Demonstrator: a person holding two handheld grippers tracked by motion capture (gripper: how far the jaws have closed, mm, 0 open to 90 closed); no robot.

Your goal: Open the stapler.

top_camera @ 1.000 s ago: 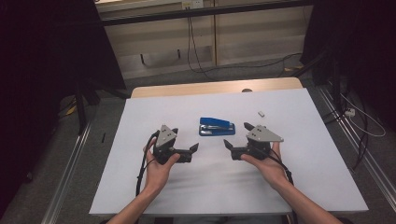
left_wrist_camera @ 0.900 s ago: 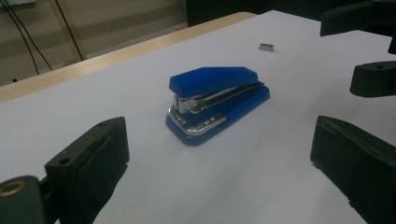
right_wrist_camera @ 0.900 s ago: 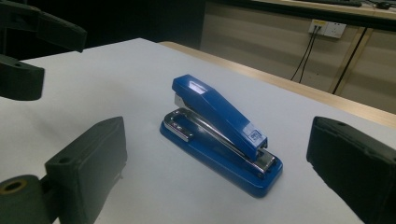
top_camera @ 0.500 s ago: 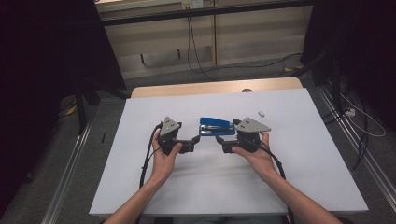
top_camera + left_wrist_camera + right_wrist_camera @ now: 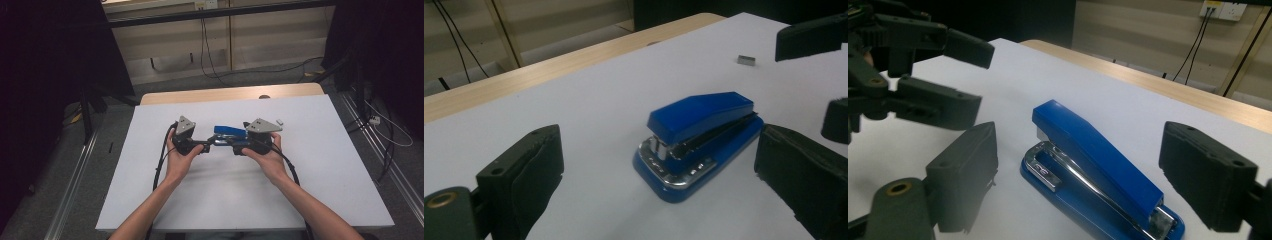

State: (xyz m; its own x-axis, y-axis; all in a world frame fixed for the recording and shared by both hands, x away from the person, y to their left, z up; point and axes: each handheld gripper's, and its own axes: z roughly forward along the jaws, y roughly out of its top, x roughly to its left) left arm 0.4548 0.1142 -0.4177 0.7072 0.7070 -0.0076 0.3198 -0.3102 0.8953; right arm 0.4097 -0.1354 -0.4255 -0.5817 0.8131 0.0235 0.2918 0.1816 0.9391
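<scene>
A blue stapler [image 5: 230, 132] lies flat on the white table [image 5: 325, 170], its long axis running across the table from left to right as the high view shows it. In the left gripper view its stapling mouth faces that camera; in the right gripper view its hinged end is nearest. The left gripper [image 5: 206, 145] sits at the stapler's left end, jaws spread wide on either side of it — not pressing. The right gripper [image 5: 234, 148], at the stapler's right end, has just been closing, jaws wide apart, stapler between them, ungripped. A small grey block [image 5: 746, 59] rests beyond the stapler — well apart.
</scene>
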